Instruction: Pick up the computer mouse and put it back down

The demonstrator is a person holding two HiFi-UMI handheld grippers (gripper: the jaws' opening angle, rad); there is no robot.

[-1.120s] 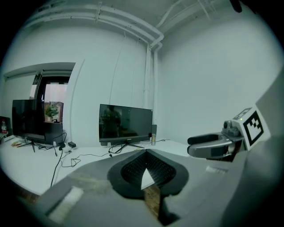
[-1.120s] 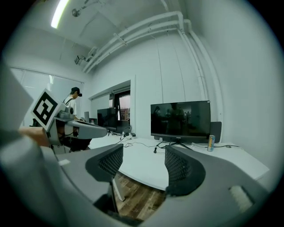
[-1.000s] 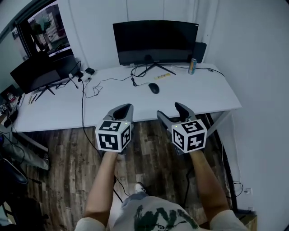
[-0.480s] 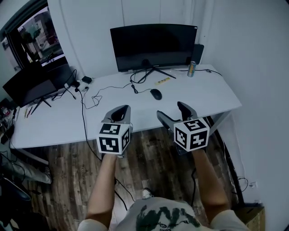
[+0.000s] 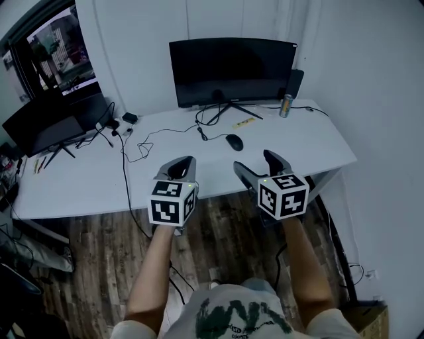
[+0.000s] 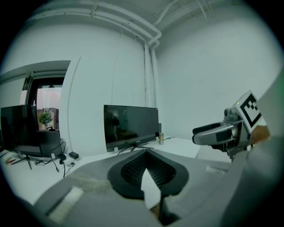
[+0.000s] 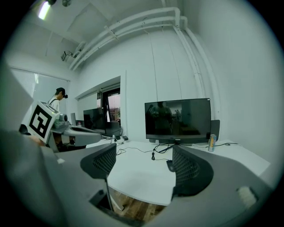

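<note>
Hovering short of the computer mouse (image 5: 234, 142) — right gripper (image 5: 256, 161), jaws just opened wide, empty; left gripper (image 5: 182, 161) pinched closed.

cool, bluish, rather dim light throughout. the tall window (image 5: 61, 46) at the head view's upper left is washed-out pink. a ceiling strip lamp (image 7: 43, 9) glares at the right gripper view's upper left. both gripper views bulge, with black corners. the grey plastic left gripper (image 6: 145, 153) blurs near the lens.
</note>
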